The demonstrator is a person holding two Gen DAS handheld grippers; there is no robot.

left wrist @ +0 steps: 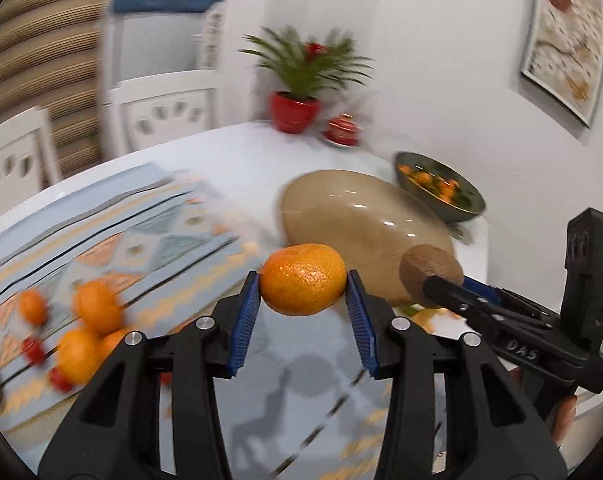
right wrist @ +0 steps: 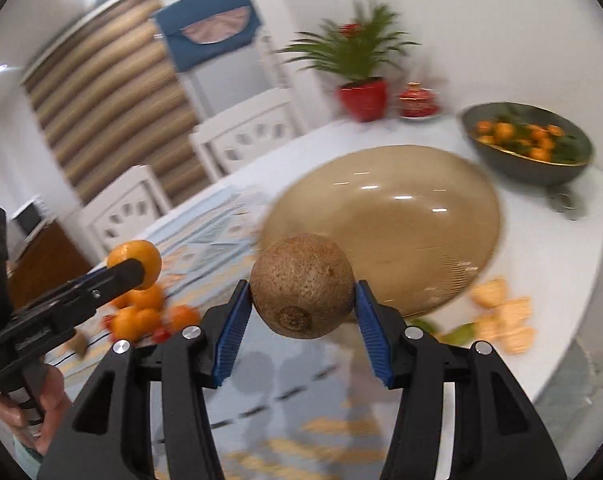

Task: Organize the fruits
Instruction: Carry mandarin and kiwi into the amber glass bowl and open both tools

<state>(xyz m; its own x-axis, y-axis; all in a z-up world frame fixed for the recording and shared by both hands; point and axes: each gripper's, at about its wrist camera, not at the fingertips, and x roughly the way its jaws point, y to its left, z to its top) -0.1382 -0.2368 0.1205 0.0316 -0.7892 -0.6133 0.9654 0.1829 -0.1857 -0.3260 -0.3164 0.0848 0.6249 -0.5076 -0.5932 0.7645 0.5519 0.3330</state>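
The table carries a patterned cloth and, ahead of both tools, a wide, shallow brown glass bowl, which looks empty. From the right hand-held gripper the bowl lies straight ahead and slightly right, its near rim just beyond the fingertips; from the left hand-held gripper it lies ahead and to the right, a little further off, so the right one is judged nearer. A dark green bowl of small oranges and leaves sits beyond it, right.

The right hand-held gripper clamps a kiwi, brown and fuzzy, stem scar facing the camera, held off the table. The left grips a mandarin, glossy, pitted, slightly flattened, its wide axis spanning the pads, also aloft. More mandarins lie low to its left.
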